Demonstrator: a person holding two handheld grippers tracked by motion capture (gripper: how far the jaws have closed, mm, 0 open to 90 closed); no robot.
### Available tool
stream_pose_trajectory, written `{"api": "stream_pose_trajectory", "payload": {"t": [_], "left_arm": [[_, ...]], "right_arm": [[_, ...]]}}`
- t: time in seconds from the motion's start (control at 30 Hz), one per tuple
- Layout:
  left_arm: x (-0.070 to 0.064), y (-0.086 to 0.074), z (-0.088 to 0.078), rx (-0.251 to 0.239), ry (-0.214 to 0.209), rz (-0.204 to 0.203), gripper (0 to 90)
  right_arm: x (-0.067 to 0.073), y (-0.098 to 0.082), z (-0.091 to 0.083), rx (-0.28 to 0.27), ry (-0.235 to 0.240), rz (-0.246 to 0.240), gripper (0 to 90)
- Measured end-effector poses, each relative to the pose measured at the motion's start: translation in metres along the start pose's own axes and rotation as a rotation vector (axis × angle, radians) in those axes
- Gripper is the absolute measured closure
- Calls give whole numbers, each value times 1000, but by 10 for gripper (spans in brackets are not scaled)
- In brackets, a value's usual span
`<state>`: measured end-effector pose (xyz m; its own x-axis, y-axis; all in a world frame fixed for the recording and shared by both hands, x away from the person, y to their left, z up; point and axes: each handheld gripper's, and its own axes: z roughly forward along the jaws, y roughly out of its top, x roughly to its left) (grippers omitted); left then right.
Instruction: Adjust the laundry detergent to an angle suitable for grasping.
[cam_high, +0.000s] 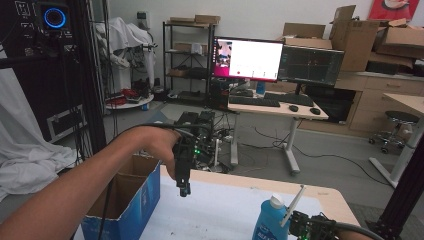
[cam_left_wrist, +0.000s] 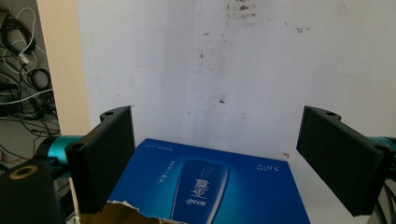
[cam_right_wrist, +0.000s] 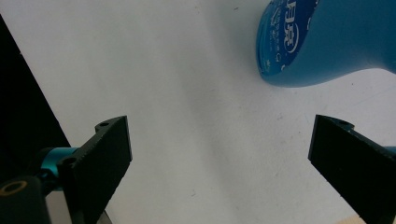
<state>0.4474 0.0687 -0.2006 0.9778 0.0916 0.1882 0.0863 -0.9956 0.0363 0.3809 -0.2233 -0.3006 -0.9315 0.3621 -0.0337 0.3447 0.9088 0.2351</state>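
A torn blue cardboard box (cam_high: 127, 200) sits at the white desk's (cam_high: 220, 210) left edge, a blue plastic bottle (cam_high: 270, 220) near the right tool (cam_high: 300, 225). The left tool (cam_high: 184, 189) points down beside the box; both tools gape wide, holding nothing.

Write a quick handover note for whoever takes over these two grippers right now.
Left hand-held gripper: open, holding nothing, hanging over the blue cardboard box at the table's left edge.
Right hand-held gripper: open, holding nothing, beside the blue bottle.
The bottle stands upright on the white tabletop, not yet gripped.
Likely left: grasp the bottle, probably move it to the box.
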Motion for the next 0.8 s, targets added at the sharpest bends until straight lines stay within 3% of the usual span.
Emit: {"api": "stream_pose_trajectory", "payload": {"t": [0.8], "left_arm": [[4,0,2,-4,-2,-2,114]], "right_arm": [[-1,1,-1,7,0,-4,54]]}}
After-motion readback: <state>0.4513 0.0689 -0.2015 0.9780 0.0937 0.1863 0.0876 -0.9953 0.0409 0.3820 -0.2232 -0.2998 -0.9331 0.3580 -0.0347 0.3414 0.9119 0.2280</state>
